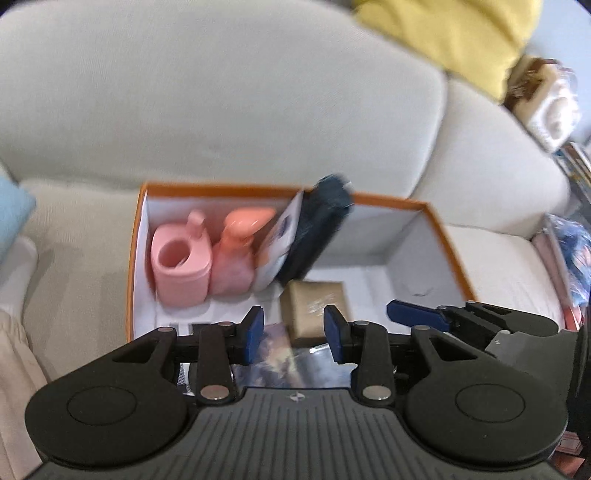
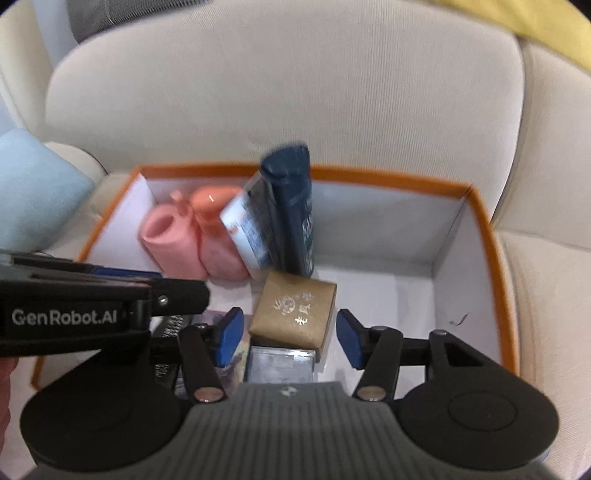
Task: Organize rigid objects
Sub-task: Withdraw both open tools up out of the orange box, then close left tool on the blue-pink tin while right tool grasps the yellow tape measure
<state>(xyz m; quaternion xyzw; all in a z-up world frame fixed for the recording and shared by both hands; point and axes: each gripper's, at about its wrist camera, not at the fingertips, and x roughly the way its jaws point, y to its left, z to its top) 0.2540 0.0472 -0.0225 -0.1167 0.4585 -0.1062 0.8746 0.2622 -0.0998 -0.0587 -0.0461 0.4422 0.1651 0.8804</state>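
An orange-rimmed white box (image 1: 439,229) (image 2: 480,206) sits on a sofa seat. At its far left stand a pink container (image 1: 181,266) (image 2: 170,243) and a pink bottle (image 1: 236,258) (image 2: 218,236). A white-and-blue pack (image 1: 277,247) (image 2: 247,236) and a dark blue tube (image 1: 317,236) (image 2: 295,206) lean against them. A small gold box (image 1: 314,314) (image 2: 295,314) rests on flat printed items near the front. My left gripper (image 1: 294,332) hovers open above these. My right gripper (image 2: 290,339) is open too, the gold box showing between its pads, untouched.
Pale sofa cushions (image 2: 280,81) rise behind the box. A light blue cushion (image 1: 11,210) (image 2: 33,192) lies left, a yellow cloth (image 1: 443,33) at the back right, assorted clutter (image 1: 546,107) further right. The box's right half has bare floor (image 2: 388,295).
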